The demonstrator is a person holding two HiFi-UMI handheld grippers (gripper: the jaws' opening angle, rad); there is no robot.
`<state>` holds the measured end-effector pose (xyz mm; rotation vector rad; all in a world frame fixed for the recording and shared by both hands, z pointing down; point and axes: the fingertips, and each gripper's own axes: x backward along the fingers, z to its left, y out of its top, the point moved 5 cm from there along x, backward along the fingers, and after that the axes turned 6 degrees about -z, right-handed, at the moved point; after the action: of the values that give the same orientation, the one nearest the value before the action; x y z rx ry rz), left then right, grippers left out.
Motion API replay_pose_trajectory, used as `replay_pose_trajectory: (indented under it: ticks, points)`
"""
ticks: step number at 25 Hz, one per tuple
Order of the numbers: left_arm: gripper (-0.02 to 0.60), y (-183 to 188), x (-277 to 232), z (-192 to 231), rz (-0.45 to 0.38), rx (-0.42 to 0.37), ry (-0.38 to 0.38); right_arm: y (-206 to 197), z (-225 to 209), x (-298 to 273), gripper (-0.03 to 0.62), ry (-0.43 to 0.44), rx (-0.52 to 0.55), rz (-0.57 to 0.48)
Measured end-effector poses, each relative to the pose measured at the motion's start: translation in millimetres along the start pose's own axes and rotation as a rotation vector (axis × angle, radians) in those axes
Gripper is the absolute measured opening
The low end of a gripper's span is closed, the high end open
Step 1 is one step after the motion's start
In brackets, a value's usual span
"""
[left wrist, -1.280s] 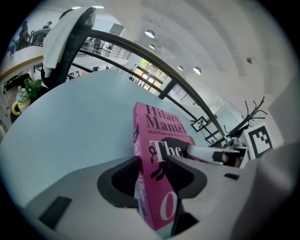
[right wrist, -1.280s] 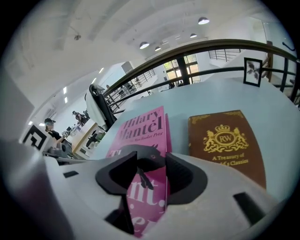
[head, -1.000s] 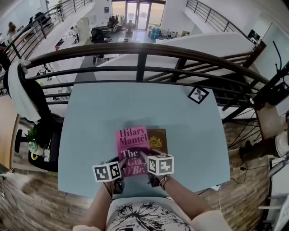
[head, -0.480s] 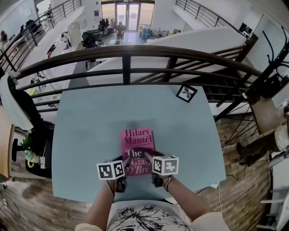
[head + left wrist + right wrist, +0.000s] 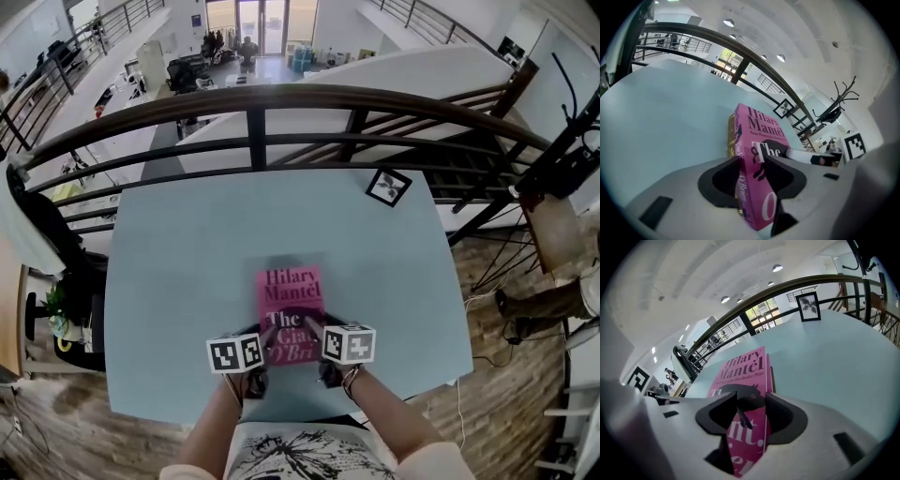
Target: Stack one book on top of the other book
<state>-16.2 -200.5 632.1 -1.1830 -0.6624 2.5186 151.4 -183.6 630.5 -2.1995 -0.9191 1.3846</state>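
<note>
A pink paperback (image 5: 291,302) lies squarely over a brown and gold book, which it hides in the head view. The lower book's edge shows beneath it at the left (image 5: 731,137) and as a thin brown strip on the right (image 5: 773,378). My left gripper (image 5: 265,331) grips the pink book's near left corner at the spine (image 5: 746,154), and its jaws are closing on it. My right gripper (image 5: 312,329) is shut on the pink book's near right edge (image 5: 750,427). Both grippers point down and away from me.
The books rest near the front of a pale blue table (image 5: 169,262). A black and white marker card (image 5: 387,187) lies at the far right corner. A dark railing (image 5: 253,131) runs behind the far edge. The table's near edge is just below my hands.
The pink book moved right with both grippers. The brown book, which showed beside it a second ago, is now covered. Both grippers have sunk slightly.
</note>
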Motion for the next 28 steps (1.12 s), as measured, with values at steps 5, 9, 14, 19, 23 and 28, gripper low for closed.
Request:
replay_pose_trajectory:
  ticks: [5,9,14,19,23,28]
  points:
    - [0.166,-1.4,-0.2,0.6,0.004,-0.007,0.002,-0.8,1.7,0.7,0.19,0.01,0.046,-0.025]
    - [0.167,3.8,4.8,-2.5,-0.004,-0.091,0.038,3.0,7.5,3.2,0.216,-0.026,0.248,-0.037]
    - [0.166,26.1,26.7,-14.0,-0.061,-0.188,0.092,13.4,9.9,14.8,0.216,-0.025,0.278,-0.044]
    - [0.156,48.4,58.0,-32.4,-0.155,-0.247,0.128,42.5,19.4,51.4,0.073,-0.041,0.298,-0.184]
    - [0.073,58.0,80.2,-54.9,-0.253,-0.312,0.129,66.7,35.0,82.9,-0.005,-0.027,0.381,-0.324]
    - [0.027,64.9,110.6,-80.9,-0.385,-0.352,0.087,83.3,50.7,113.7,-0.006,0.025,0.388,-0.459]
